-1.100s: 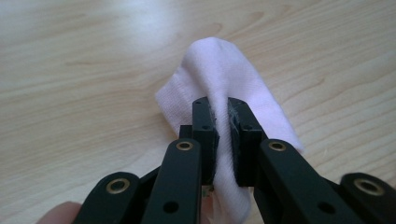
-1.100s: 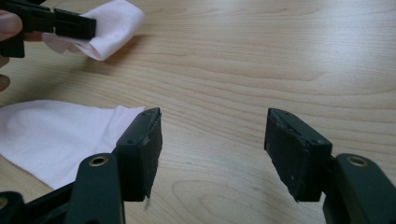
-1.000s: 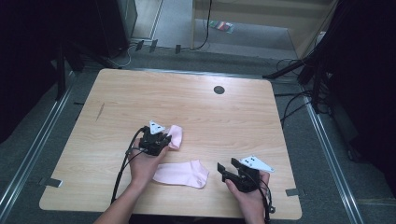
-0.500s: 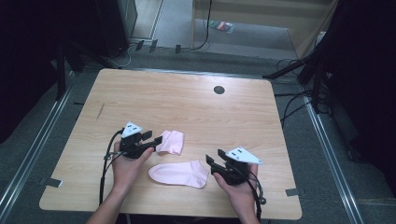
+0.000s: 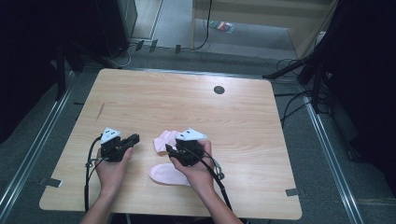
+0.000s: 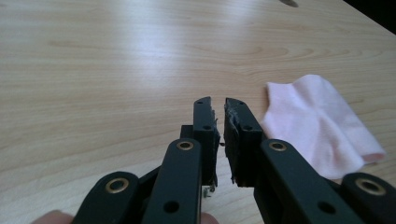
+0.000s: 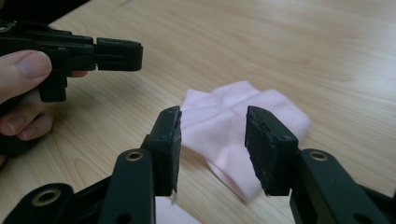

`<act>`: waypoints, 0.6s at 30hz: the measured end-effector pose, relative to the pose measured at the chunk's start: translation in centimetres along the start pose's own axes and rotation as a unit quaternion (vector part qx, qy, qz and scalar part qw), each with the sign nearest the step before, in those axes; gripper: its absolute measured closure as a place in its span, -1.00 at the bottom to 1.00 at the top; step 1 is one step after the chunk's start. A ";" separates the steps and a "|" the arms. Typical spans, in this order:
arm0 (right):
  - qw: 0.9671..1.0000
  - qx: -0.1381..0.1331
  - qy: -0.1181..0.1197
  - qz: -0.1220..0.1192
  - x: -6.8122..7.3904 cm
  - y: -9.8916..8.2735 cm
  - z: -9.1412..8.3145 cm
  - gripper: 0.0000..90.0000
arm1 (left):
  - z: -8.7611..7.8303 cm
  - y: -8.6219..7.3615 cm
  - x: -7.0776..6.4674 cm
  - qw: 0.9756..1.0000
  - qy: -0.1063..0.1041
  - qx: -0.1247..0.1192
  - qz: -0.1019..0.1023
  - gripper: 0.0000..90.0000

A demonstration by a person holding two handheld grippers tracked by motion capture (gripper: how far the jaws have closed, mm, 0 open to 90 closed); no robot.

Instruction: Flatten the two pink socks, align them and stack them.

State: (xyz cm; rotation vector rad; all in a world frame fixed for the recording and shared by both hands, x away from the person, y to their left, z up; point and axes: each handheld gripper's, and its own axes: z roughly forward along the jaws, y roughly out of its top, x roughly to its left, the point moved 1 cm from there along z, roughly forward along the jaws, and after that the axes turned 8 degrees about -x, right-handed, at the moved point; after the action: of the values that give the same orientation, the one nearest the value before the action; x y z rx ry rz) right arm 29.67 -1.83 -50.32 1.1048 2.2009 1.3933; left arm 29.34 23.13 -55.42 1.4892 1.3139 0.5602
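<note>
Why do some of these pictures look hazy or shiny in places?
High view: the surroundings are dark and the table is evenly lit. Left gripper view: a pale glare streak crosses the wood, and the near jaws look soft. Right gripper view: the folded pink sock has a smeared right edge, and the left gripper is slightly blurred.

Both forearms are bare; no sleeve is seen on them at the bottom of the high view. The left claw (image 5: 134, 138) is black, with a grey three-cornered plate on top, and a black cable trails from it along the forearm toward the lower left of the frame. The right claw (image 5: 169, 149) has the same black body and grey plate, with its black cable running to the lower middle. In the two gripper views, each black jaw arm carries brass-coloured rivets and small holes, and the jaw pads look worn at their edges.
</note>
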 end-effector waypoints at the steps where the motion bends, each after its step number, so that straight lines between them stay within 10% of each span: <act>1: 1.000 0.012 0.003 0.001 0.2 0.2 0.8 0.28 | 0.0 -0.1 0.2 1.000 0.003 0.002 -0.010 0.86; 8: 0.999 0.026 -0.015 -0.010 1.1 1.1 5.2 0.53 | -0.1 -0.2 0.1 1.000 0.007 -0.009 -0.008 0.90; 18: 0.995 0.079 -0.039 -0.050 2.1 0.4 9.0 0.28 | 0.0 -0.2 0.0 1.000 0.006 -0.003 -0.006 0.90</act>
State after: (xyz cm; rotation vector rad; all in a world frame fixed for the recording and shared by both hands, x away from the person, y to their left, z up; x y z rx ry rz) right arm 33.96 5.48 -53.96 1.0656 2.3081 1.1320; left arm 29.21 23.16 -55.63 1.4741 1.3280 0.5657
